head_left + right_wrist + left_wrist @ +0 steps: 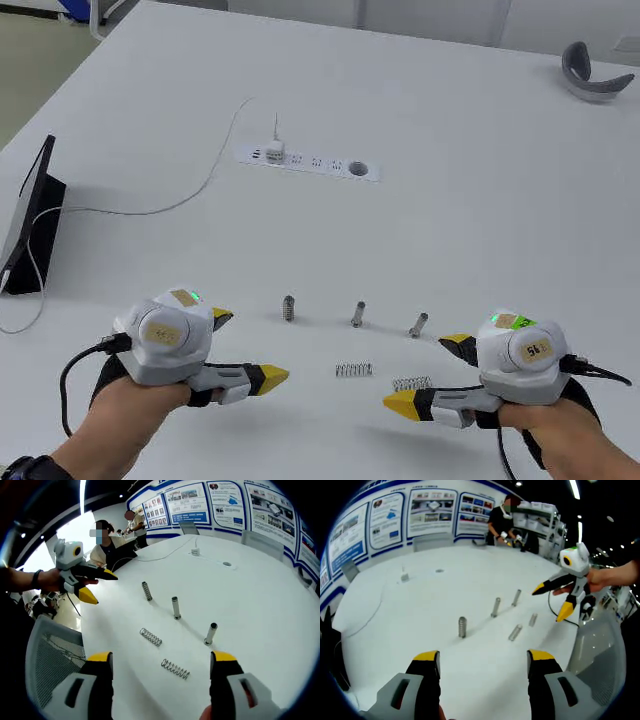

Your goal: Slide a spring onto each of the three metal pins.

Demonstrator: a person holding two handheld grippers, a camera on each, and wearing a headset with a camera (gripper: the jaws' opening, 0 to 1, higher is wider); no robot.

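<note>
Three short metal pins stand in a row on the white table. The left pin (288, 308) (462, 627) (147, 591) has a spring around it. The middle pin (358, 314) (175, 608) and right pin (418, 324) (210, 634) are bare. Two loose springs lie in front of them, one (353, 370) (150, 636) nearer the middle and one (411, 383) (175, 669) further right. My left gripper (248, 347) (483, 656) hovers open left of the pins, holding nothing. My right gripper (428, 374) (160, 656) is open beside the right spring, also holding nothing.
A white power strip (308, 160) with a plug and cable lies further back. A black screen (30, 215) stands at the left edge and a grey headset (595, 75) sits at the far right. A mesh chair (55, 650) is beside the table.
</note>
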